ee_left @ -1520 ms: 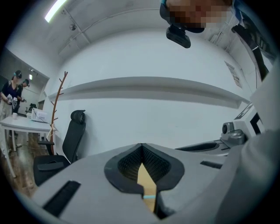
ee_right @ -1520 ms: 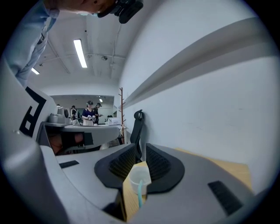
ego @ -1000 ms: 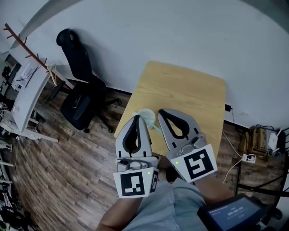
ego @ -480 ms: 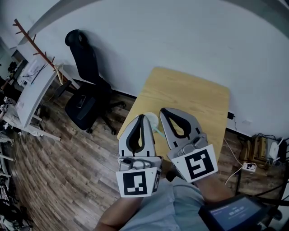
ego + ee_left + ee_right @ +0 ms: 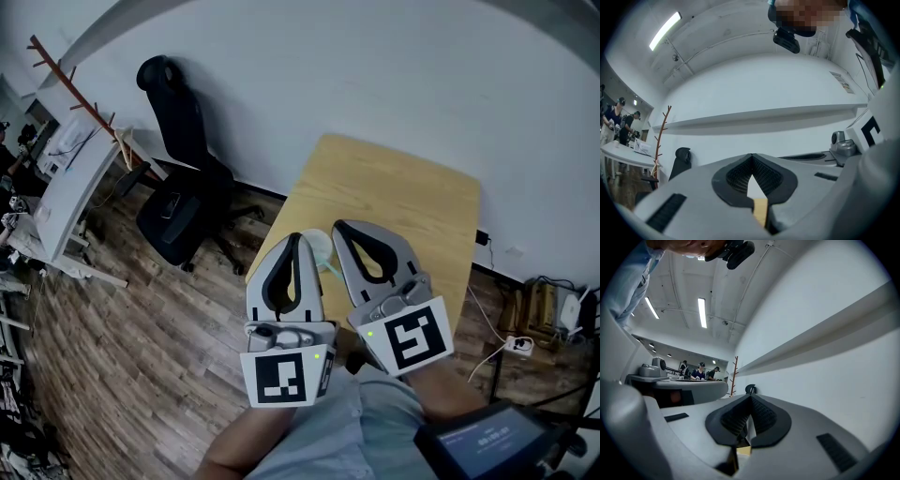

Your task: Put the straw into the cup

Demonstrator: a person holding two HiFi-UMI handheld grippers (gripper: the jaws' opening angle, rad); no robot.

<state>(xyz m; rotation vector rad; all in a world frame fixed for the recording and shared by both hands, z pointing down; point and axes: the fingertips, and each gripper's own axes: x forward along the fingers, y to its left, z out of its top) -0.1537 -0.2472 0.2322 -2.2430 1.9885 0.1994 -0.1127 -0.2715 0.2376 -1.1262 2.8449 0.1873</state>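
The cup [image 5: 316,247] stands on the wooden surface [image 5: 398,197], at its left edge and close to the near left corner. It is pale, and the tip of the left gripper [image 5: 296,237] covers part of it. A thin greenish straw [image 5: 328,269] shows in the gap between the two grippers, running from the cup's near side toward the right gripper [image 5: 339,227]. From here I can't tell whether its end sits in the cup.

Both grippers hover side by side over the near end of the surface, pointing away from the person. The left gripper's [image 5: 751,155] jaws are pressed together at the tips with nothing between them. The right gripper's [image 5: 751,397] jaws meet the same way, empty.

Off the surface's left edge, a black chair [image 5: 178,192] stands on the wood floor [image 5: 141,347] against the white wall [image 5: 375,66]. A coat rack [image 5: 70,84] stands further left.
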